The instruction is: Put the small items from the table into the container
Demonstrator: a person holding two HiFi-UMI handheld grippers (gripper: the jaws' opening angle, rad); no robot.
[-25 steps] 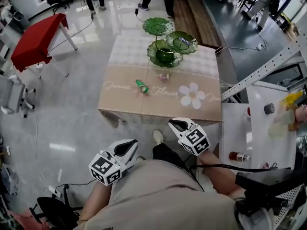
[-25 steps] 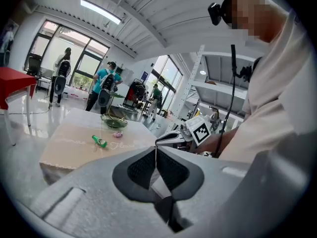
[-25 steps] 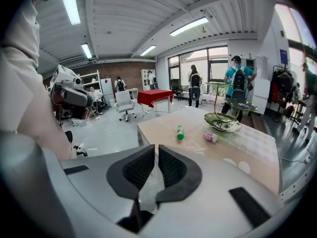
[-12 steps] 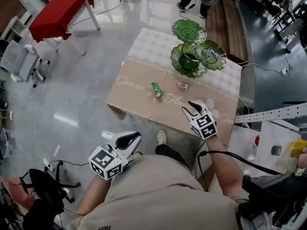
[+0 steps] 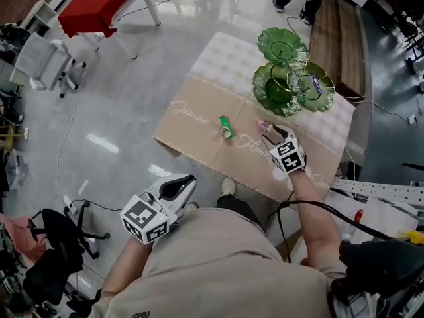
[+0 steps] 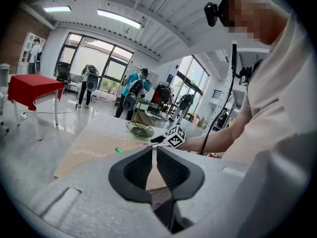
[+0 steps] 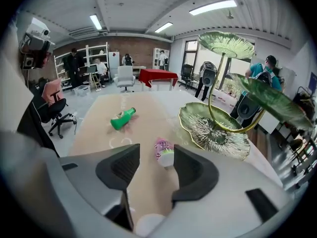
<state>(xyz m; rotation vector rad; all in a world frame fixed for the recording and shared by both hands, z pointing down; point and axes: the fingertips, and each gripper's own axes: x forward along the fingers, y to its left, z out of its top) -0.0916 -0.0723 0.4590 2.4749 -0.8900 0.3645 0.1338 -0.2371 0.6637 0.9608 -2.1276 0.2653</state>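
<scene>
A small pink bottle lies on the beige tablecloth. My right gripper is over it with its jaws opening; the bottle lies on the cloth just ahead of the fingertips, not pressed by them. A small green bottle lies further left. The green leaf-shaped tiered stand rises just beyond the pink bottle. My left gripper hangs by my body off the table, shut and empty. The left gripper view shows the right gripper out over the table.
A red table and a white chair stand on the shiny floor at the left. White shelving is at my right. People stand beyond the table's far end. A black office chair is near my left leg.
My right gripper has reached from the table's near edge forward and down to the pink bottle. The left gripper has shifted a little beside my body.
</scene>
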